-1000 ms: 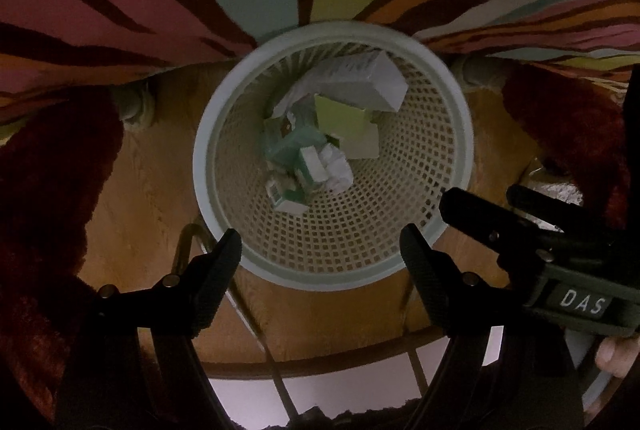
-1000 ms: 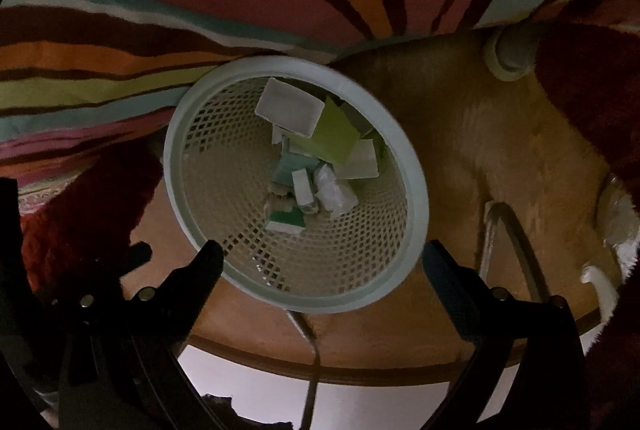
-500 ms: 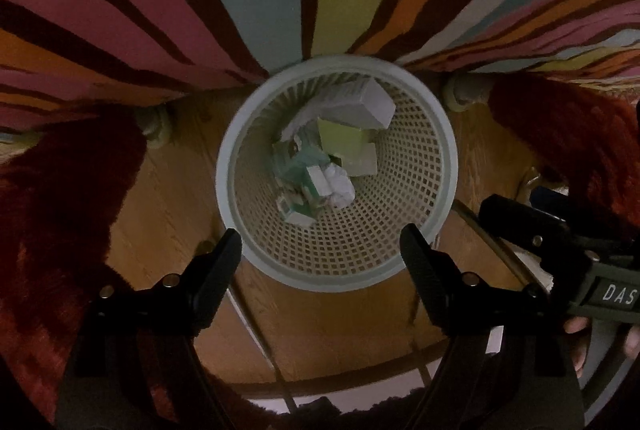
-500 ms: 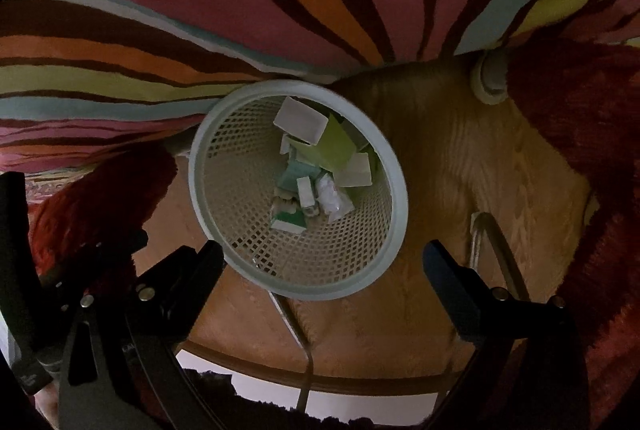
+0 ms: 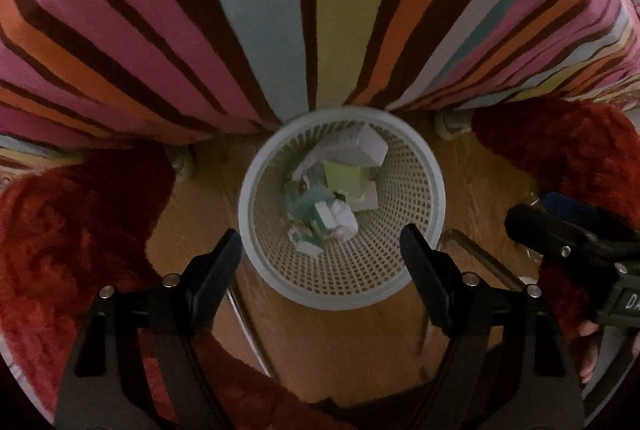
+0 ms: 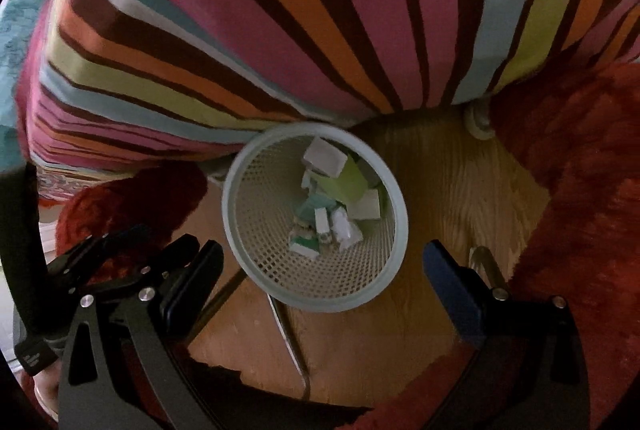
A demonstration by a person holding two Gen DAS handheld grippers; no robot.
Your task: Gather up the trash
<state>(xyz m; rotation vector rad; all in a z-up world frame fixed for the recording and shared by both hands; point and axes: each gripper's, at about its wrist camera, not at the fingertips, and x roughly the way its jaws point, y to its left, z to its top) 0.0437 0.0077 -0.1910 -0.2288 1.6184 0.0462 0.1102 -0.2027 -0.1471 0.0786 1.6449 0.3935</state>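
A round pale mesh wastebasket [image 5: 416,226] stands on the wooden floor. It holds trash [image 5: 336,189]: white and green cartons and crumpled paper. It also shows in the right wrist view [image 6: 264,230] with the same trash [image 6: 336,205]. My left gripper [image 5: 322,258] is open and empty, high above the basket's near rim. My right gripper [image 6: 324,278] is open and empty, also high above the near rim. Each gripper shows at the edge of the other's view.
A striped multicoloured cover [image 5: 280,9] hangs over a piece of furniture just behind the basket. A red shaggy rug [image 5: 60,230] lies left and right [image 6: 580,209]. A metal frame [image 5: 248,326] runs under the grippers. Furniture feet [image 6: 478,121] stand near the basket.
Both grippers have risen and drawn back from the basket, which looks smaller now. More of the striped cover is in view. Both stay open.
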